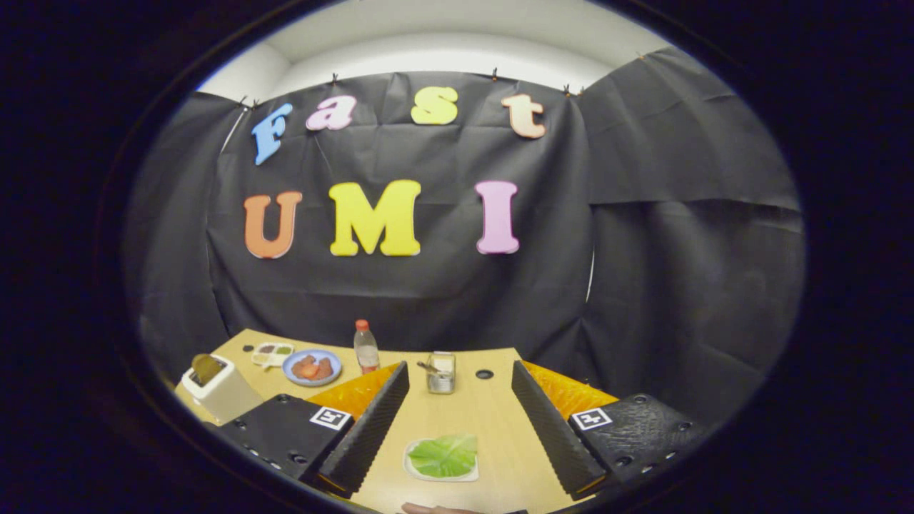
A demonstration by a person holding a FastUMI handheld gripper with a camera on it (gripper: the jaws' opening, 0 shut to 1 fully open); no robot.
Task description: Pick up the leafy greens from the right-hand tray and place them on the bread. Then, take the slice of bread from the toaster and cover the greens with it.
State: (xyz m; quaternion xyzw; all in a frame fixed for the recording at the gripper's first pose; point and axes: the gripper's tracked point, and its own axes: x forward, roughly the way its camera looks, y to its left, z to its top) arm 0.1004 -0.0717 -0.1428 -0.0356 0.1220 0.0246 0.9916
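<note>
A green leaf (pixel 444 455) lies flat on a pale, rounded slab (pixel 418 472) on the wooden table (pixel 493 428); I cannot tell whether that slab is a tray or bread. It sits low between my two black fingers, touching neither. My gripper (pixel 459 368) is open wide and holds nothing. Far to the left, beyond the left finger (pixel 368 428), stands a white toaster (pixel 221 392) with a browned slice of bread (pixel 206 367) sticking up out of its slot.
At the back of the table are a blue plate (pixel 312 367) with reddish food, a small compartment tray (pixel 272 353), a bottle (pixel 366 347) with a red cap and a metal cup (pixel 441 373). Part of a hand (pixel 435 509) shows nearest me.
</note>
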